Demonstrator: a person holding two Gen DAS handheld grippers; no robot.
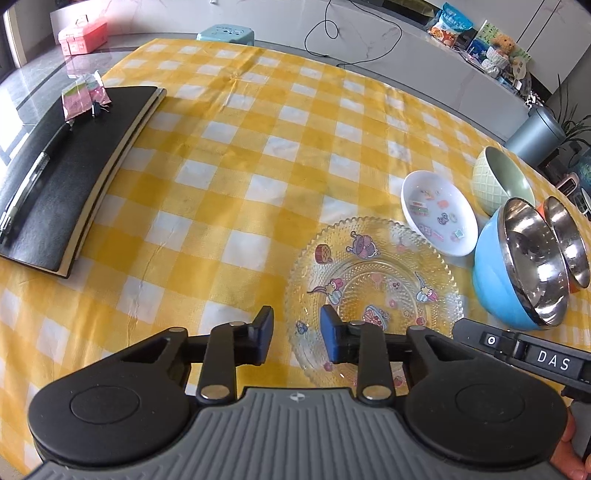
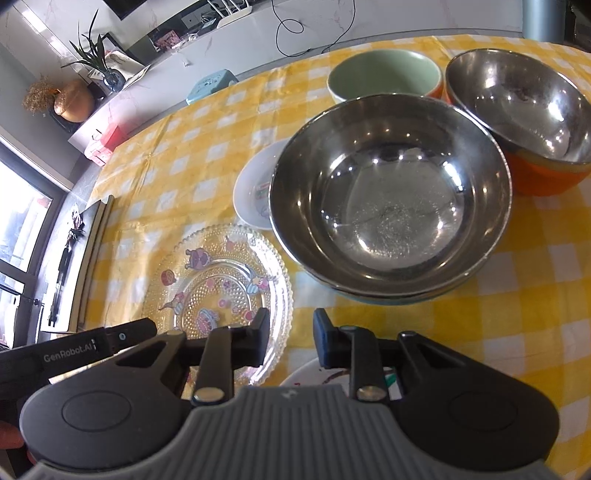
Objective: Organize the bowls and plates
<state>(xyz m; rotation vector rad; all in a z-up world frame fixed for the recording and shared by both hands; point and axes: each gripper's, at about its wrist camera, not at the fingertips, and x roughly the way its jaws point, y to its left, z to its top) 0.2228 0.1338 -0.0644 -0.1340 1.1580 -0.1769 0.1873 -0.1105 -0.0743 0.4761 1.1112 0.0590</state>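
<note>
A clear glass plate with cartoon prints lies on the yellow checked cloth. My left gripper straddles its left rim with a gap on both sides, open. My right gripper straddles the opposite rim the same way, open, and part of a white plate shows under it. Beyond the glass plate sit a small white dish, a pale green bowl, a steel-lined blue bowl and a steel-lined orange bowl.
A black notebook with a pen and a pink packet on it lies at the table's far left. A teal stool and a grey bin stand beyond the table. Bare cloth stretches between the notebook and the dishes.
</note>
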